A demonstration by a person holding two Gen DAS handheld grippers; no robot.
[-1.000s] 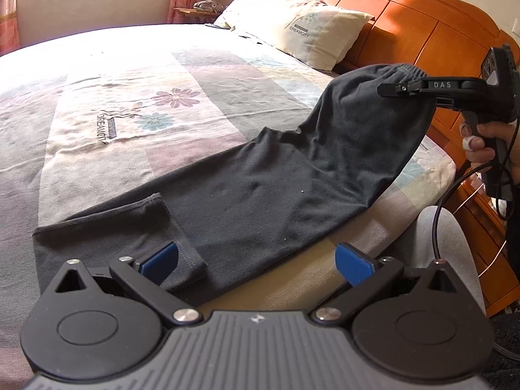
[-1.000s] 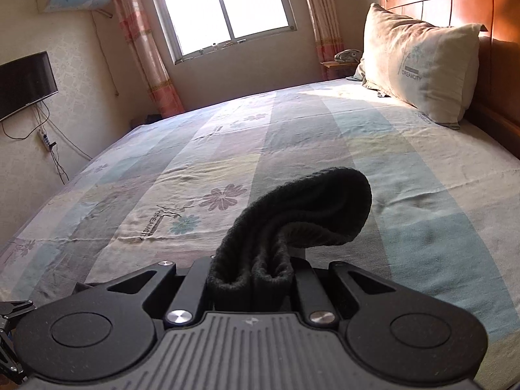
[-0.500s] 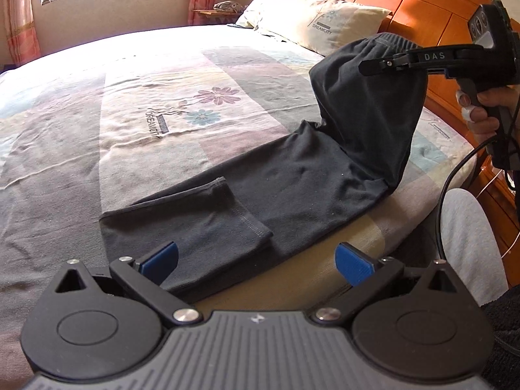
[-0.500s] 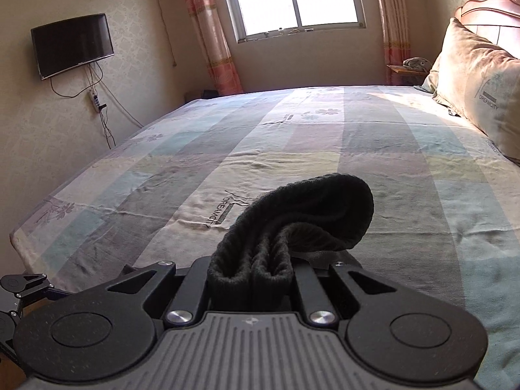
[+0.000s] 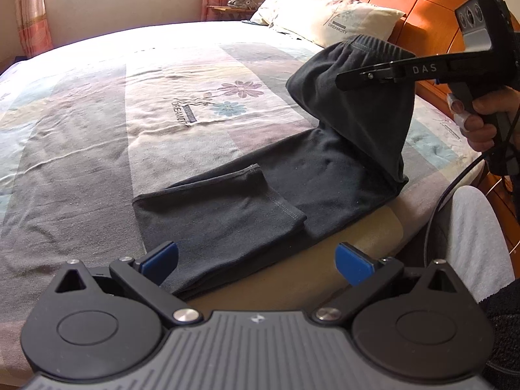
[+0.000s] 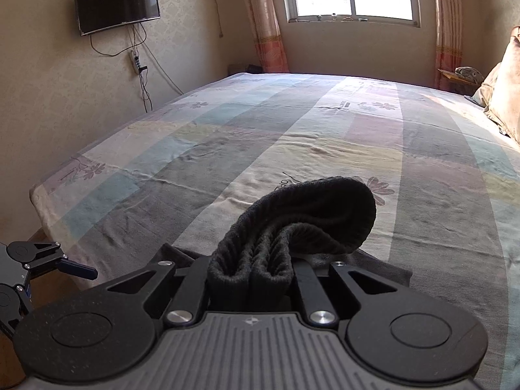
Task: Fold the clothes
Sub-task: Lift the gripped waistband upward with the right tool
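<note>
1. While the right tool is clamped on the ribbed waistband of the dark trousers, that end of the garment hangs lifted off the bed; the rest lies flat along the near edge of the bed, below and ahead of the left tool.
2. The left tool is spread wide, with nothing between its blue pads. The cuff end of the trousers, already doubled back on itself, lies just ahead of the left-hand pad.
3. Step in hand, as judged: a lengthwise fold, with the waistband end being carried over the flat leg section toward the cuff end.
4. The fabric below the right tool forms a steep slope down to a crease at the bed edge. This crease is the likely hinge line of the fold.
5. Next move, as judged:
   - Carry the waistband across until it sits above the folded cuff.
   - Lower it so that the edges line up, then release.
   - Keep the lower layer from dragging; the free left tool is well placed to pin the cuff end if it slides.
6. Risk: the trousers lie close to the bed edge, so a sideways pull may draw them off it.
</note>
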